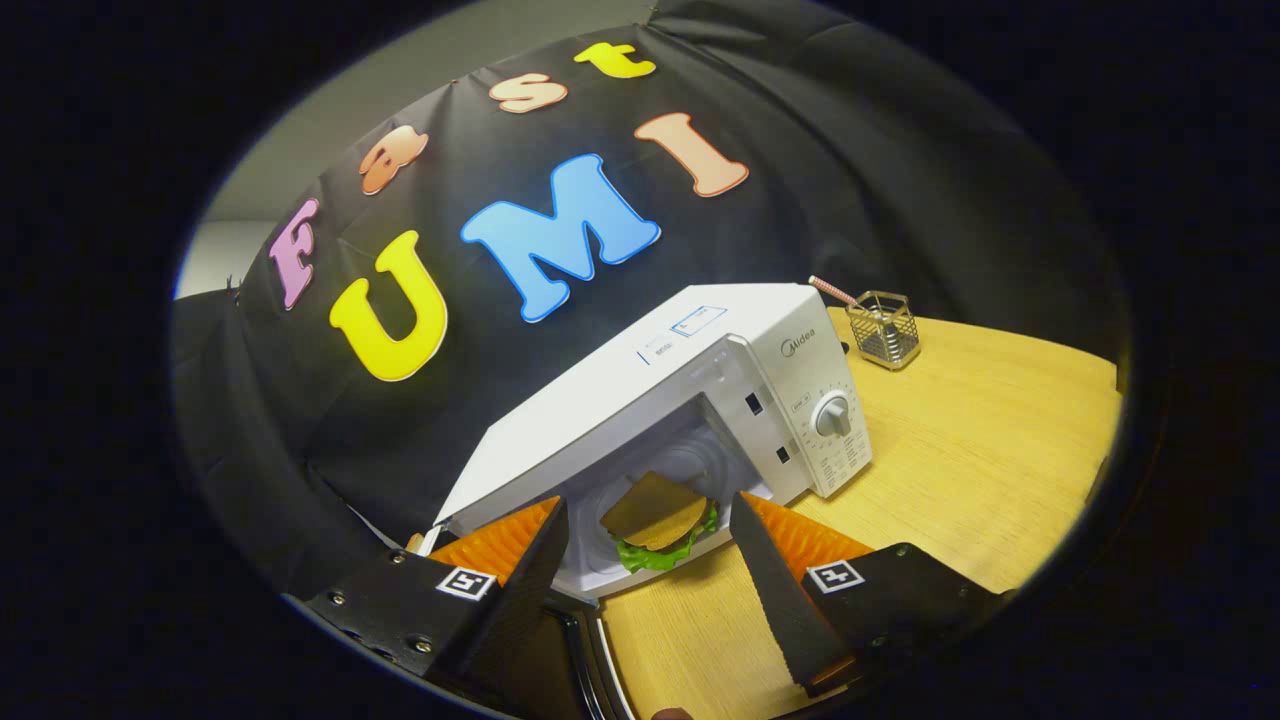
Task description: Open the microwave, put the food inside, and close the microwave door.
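A wire mesh holder (884, 328) with a striped straw (832, 290) stands on the wooden table (990, 460).

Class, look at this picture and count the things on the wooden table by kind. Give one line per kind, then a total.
Microwave, door open: 1
Sandwich, inside the microwave, just ahead of the open gripper fingers: 1
Wire basket, beyond the microwave: 1
Striped straw, in the basket: 1
Total: 4
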`<state>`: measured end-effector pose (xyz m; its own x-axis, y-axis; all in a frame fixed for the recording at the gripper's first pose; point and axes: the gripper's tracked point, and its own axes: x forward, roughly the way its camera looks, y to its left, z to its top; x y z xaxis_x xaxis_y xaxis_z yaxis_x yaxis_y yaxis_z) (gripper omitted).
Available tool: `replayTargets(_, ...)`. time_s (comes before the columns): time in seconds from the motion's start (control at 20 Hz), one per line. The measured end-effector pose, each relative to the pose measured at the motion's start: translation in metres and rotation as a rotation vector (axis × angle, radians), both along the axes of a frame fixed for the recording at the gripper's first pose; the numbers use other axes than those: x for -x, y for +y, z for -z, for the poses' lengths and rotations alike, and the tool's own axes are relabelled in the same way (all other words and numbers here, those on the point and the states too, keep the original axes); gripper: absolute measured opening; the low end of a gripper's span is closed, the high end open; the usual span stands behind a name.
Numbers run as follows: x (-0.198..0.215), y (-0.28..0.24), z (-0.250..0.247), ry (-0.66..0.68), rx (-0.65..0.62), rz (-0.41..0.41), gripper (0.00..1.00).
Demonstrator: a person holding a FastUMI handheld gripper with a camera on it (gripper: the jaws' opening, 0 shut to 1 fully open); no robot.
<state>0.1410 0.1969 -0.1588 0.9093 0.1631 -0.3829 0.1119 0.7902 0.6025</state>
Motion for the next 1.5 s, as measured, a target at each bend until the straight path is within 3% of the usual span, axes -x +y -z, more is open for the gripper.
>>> replayTargets(0.4,0.057,-0.003,-0.077,-0.164,0.173,-0.127,0.97)
replayTargets(0.8,0.106,0.030,-0.109,-0.265,0.272,-0.230,0.95)
replayTargets(0.9,0.115,0.040,-0.113,-0.285,0.289,-0.251,0.88)
replayTargets(1.05,0.131,0.063,-0.122,-0.324,0.300,-0.297,0.51)
replayTargets(1.15,0.141,0.081,-0.125,-0.344,0.297,-0.341,0.38)
replayTargets(1.5,0.186,0.156,-0.131,-0.410,0.285,-0.561,0.38)
